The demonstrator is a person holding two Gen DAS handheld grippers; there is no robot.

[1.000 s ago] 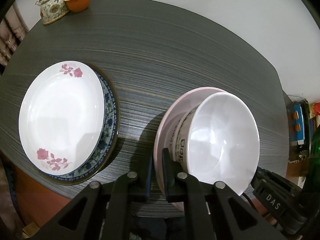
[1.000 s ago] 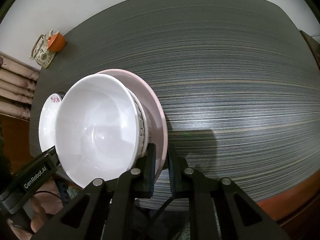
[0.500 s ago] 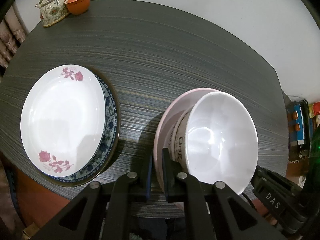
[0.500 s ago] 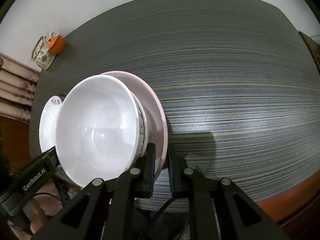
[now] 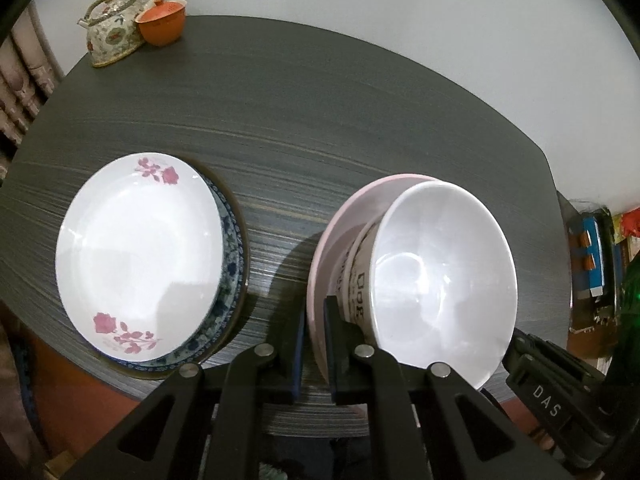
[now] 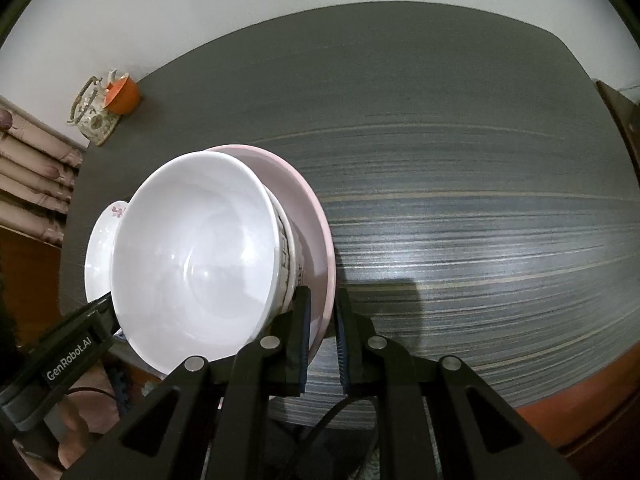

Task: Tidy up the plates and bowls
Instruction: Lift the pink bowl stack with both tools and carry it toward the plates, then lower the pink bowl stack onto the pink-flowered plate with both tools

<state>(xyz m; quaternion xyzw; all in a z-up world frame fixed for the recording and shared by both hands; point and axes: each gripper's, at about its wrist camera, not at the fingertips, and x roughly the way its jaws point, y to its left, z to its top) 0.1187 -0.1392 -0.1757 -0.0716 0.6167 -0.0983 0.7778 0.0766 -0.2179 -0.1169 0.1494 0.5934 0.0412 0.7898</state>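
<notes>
Above the table point(image 5: 360, 128), both claws pinch the pink plate point(image 5: 340, 232).

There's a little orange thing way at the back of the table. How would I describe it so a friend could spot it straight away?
Start at the dark grey streaked tabletop and follow it to the far corner by the white wall. There a floral ceramic teapot with a looped handle stands, and right beside it is the small round orange cup. It is the only plain orange piece; every other dish is white, pink or blue-patterned.
</notes>
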